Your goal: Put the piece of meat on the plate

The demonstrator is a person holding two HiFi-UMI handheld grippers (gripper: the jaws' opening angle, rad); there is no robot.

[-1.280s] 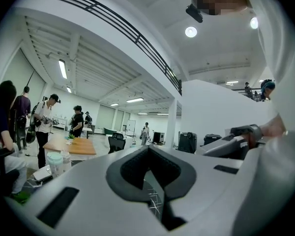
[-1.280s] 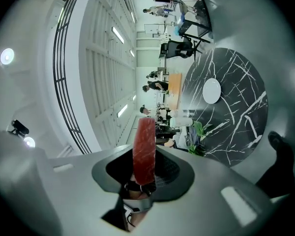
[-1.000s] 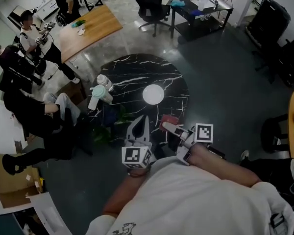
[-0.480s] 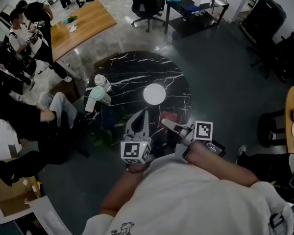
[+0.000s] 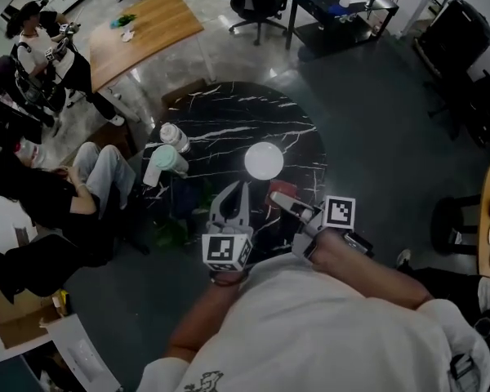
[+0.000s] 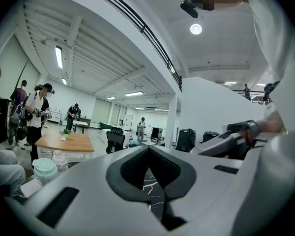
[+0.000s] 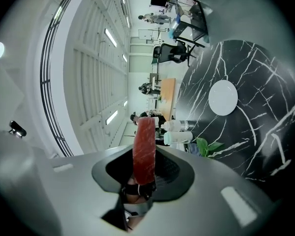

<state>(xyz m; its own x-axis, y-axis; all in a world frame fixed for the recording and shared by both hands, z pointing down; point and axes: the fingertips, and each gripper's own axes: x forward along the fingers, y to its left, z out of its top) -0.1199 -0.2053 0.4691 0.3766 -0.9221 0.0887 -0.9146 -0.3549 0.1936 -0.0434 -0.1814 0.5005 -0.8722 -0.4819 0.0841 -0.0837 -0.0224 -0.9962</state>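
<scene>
Both tongs have come in over the near edge of the black counter (image 5: 229, 121), so the plate (image 5: 264, 160) now lies closer beyond them than a second ago. The meat (image 7: 144, 149) is not on it: it stays clenched in the right tongs (image 5: 279, 199), and the left tongs (image 5: 240, 189) are closed on nothing. The carry looks nearly done with the set-down left, and I can read no brand or writing, only square markers on the tongs' cubes.

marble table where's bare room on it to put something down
Bare: the far half of the marble table beyond the white plate, and the strip between plate and right rim. Crowded: the left rim by the two bottles and green plant, and the near edge under the left gripper and right gripper holding the meat.
</scene>
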